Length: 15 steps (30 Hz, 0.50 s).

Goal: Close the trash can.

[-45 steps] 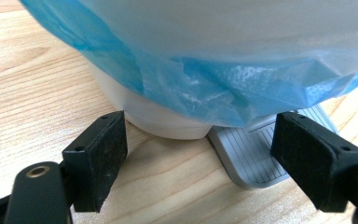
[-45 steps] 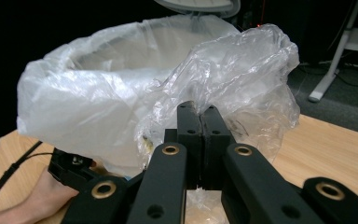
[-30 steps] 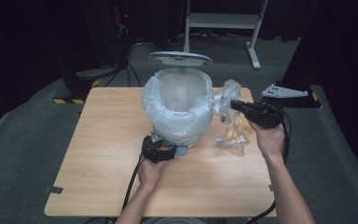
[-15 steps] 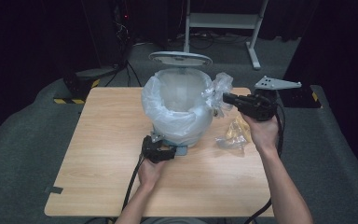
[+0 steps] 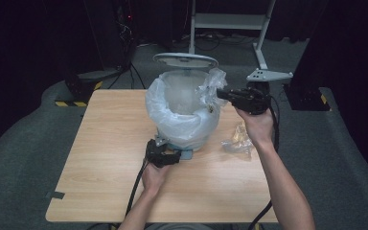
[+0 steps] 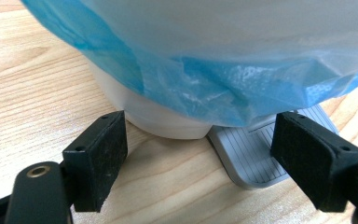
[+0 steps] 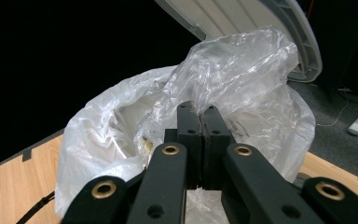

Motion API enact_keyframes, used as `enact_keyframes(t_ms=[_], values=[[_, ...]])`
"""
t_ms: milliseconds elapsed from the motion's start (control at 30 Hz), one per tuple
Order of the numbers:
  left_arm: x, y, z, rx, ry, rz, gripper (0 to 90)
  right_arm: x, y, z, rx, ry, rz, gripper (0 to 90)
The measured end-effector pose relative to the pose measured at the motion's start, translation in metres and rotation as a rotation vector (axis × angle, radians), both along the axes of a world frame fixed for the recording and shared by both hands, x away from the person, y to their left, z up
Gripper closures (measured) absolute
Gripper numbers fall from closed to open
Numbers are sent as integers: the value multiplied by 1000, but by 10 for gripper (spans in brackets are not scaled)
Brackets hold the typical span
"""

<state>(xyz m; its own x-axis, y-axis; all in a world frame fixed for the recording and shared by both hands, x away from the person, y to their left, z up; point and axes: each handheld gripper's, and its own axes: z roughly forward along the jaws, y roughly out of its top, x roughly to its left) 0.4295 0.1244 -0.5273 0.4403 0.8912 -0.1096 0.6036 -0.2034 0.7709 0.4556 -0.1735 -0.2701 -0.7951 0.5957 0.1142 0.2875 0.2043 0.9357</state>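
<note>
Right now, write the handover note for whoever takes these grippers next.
Right gripper: shut on a crumpled clear plastic wrapper, held at the bin's rim.
Left gripper: open, jaws low at the bin's base beside the grey pedal, gripping nothing.
Pedal bin: mid-table, lid up, liner bag fitted.
Done: first wrapper lifted to the bin.
Left: drop it in, then probably the second wrapper lying on the table right of the bin.
</note>
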Motion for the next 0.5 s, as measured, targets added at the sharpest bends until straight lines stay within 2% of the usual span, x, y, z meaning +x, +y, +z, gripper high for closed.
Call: enact_keyframes(t_ms=[500], values=[[0,0,0,-3,1,-1,190,12,27,-1,-18,8,39,890]])
